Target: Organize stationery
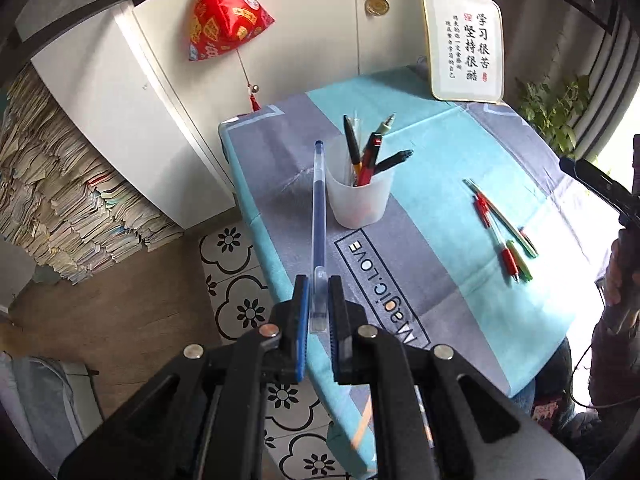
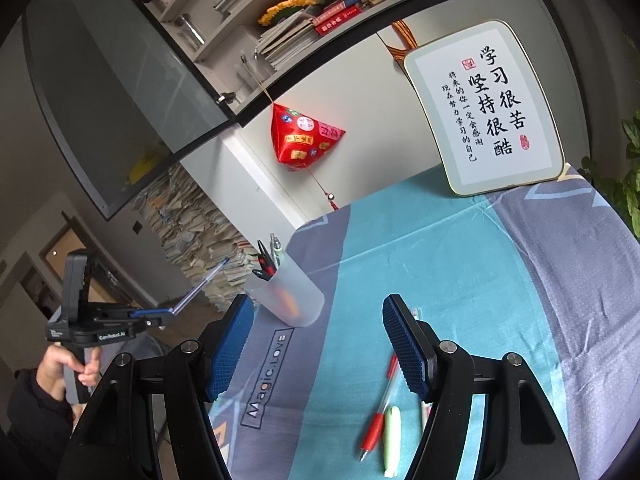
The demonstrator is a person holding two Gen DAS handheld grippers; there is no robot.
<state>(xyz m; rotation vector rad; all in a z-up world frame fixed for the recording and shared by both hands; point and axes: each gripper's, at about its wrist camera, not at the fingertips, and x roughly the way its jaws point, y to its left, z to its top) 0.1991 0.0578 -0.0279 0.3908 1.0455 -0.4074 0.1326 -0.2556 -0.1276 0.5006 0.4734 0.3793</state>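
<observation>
My left gripper (image 1: 319, 304) is shut on the clear end of a blue pen (image 1: 318, 208), held above the table's left edge; the pen points forward beside a frosted plastic cup (image 1: 360, 196) that holds several pens. In the right wrist view the same left gripper (image 2: 170, 312) holds the blue pen (image 2: 200, 286) in the air, left of the cup (image 2: 286, 300). My right gripper (image 2: 318, 344) stands open low over the table, nothing between its pads. A red pen (image 2: 380, 404) and a pale green pen (image 2: 391, 440) lie just under it. These loose pens (image 1: 504, 228) lie right of the cup.
A blue and grey cloth (image 1: 440, 152) covers the table. A framed calligraphy board (image 1: 464, 44) leans at the back. A red hanging ornament (image 1: 224, 20) and a medal (image 1: 377, 6) hang on the white cabinet. Paper stacks (image 1: 60, 200) sit on the floor left. A plant (image 1: 556, 108) stands right.
</observation>
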